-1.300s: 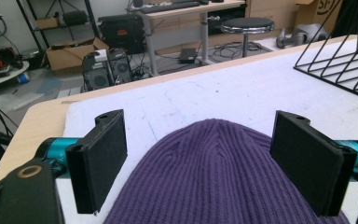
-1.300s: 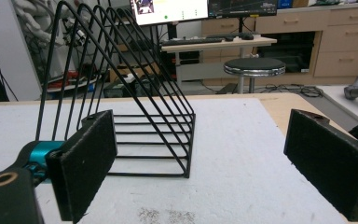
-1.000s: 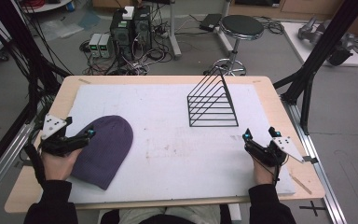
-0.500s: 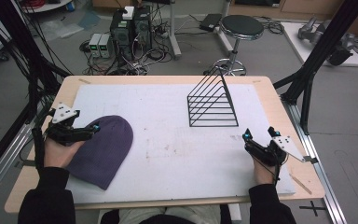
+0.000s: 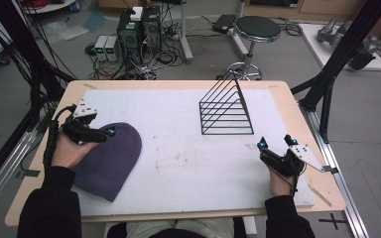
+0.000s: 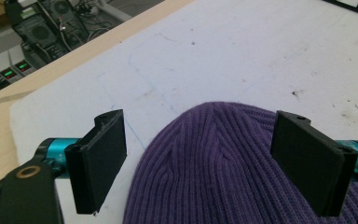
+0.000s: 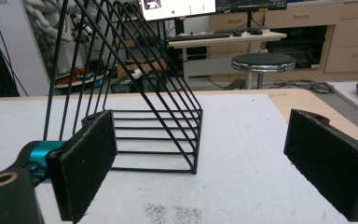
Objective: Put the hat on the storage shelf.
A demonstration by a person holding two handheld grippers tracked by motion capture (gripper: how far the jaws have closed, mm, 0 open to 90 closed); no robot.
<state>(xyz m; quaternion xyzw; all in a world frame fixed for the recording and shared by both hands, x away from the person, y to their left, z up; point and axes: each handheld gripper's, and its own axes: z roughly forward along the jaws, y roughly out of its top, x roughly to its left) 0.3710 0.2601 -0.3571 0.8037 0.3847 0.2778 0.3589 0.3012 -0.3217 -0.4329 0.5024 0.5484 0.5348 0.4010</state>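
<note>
The person's left hand (image 5: 68, 151) hides part of the purple beanie (image 5: 110, 161).

purple ribbed beanie (image 5: 110, 158), black wire rack (image 5: 226, 111)

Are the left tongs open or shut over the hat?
Open. The left tongs hold their jaws wide apart, either side of the purple beanie, which lies flat.

A lab: computer towers (image 5: 139, 32) with tangled cables on the floor, black frame struts (image 5: 349, 47), a monitor (image 7: 177, 7)
</note>
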